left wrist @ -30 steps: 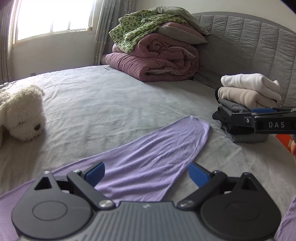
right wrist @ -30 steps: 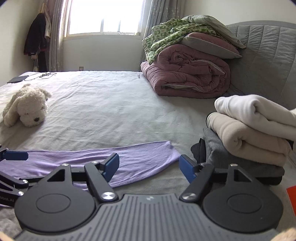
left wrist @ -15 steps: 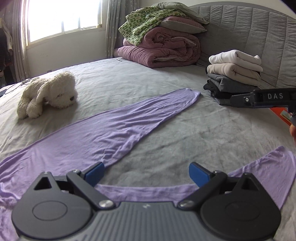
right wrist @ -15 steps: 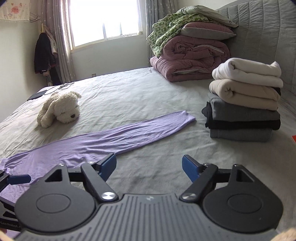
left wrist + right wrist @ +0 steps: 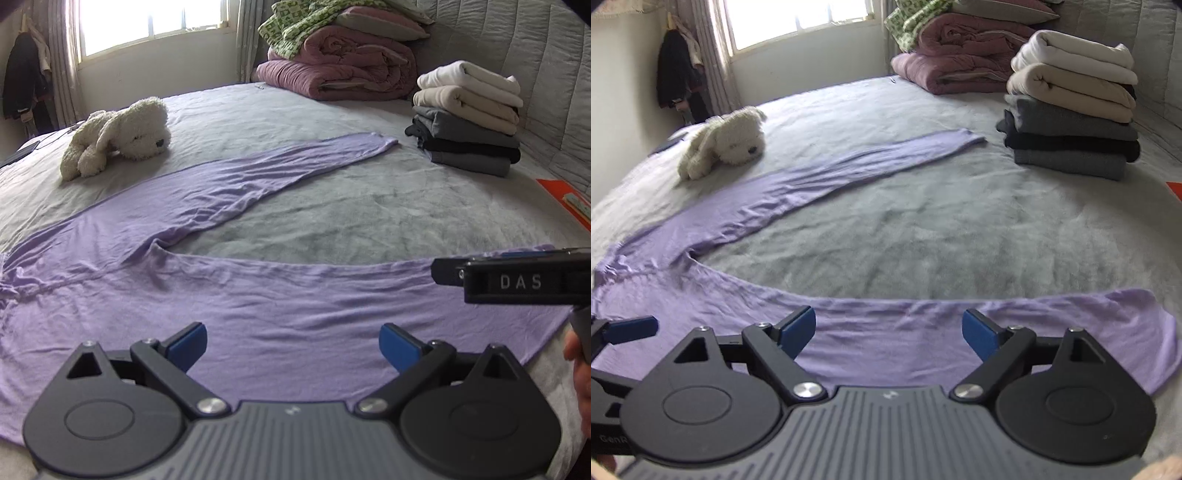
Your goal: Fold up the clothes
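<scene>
A lavender long-sleeved garment (image 5: 258,306) lies spread flat across the near part of the grey bed (image 5: 369,206), one sleeve reaching far right toward a stack of folded clothes (image 5: 469,118) and a white plush dog (image 5: 122,136) lying beyond it at far left. The left gripper (image 5: 291,343) hovers over the garment's body with its blue fingers (image 5: 188,341) spread and nothing between them. The right gripper (image 5: 888,328), likewise spread and empty, hangs above the garment's right-hand part near the far edge of the cloth.
</scene>
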`<state>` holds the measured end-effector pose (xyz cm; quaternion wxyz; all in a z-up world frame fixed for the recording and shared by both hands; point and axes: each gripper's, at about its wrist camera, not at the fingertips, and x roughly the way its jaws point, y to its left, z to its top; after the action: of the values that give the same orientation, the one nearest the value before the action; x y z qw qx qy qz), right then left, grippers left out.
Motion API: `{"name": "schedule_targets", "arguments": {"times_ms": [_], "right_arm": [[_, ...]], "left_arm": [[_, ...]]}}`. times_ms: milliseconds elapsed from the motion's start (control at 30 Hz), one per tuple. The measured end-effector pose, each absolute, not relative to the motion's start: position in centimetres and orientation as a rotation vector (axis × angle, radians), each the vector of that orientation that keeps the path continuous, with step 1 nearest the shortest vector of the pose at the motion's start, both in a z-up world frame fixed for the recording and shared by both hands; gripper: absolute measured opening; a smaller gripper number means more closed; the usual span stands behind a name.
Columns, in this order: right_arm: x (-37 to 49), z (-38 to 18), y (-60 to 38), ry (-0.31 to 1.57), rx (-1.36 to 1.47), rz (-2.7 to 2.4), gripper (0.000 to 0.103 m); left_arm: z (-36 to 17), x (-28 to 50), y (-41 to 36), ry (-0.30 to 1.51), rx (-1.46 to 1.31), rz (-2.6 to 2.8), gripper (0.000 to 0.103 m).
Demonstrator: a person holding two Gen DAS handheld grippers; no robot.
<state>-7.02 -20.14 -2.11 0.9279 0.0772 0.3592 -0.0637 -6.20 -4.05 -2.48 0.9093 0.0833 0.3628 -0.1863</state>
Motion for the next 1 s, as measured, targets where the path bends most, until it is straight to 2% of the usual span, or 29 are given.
{"name": "schedule_targets", "arguments": {"times_ms": [133,233,767,1000], "right_arm": [[-7.8,-4.1,-20.9,0.755,0.092,-0.138,0.09],[-8.7,-5.0,-21.7,0.725,0.009,-0.135,0.099],[-12.3,-4.9,-31.8,0.682,0.082,-0.274,0.103],[-13.5,-4.6,-35.7,0.675,0.127,-0.371,0.103]], "left_arm": [[-3.5,-7.3,-5.1,0.772,0.215,-0.428,0.1],[-4.4,-7.9,-5.6,0.779,0.265,-0.448,0.101],[-5.9,-10.1,-2.4,0.685,0.243,-0.549,0.103],[-5.0,-10.2,0.6,0.68,0.25,-0.565,0.102]]}}
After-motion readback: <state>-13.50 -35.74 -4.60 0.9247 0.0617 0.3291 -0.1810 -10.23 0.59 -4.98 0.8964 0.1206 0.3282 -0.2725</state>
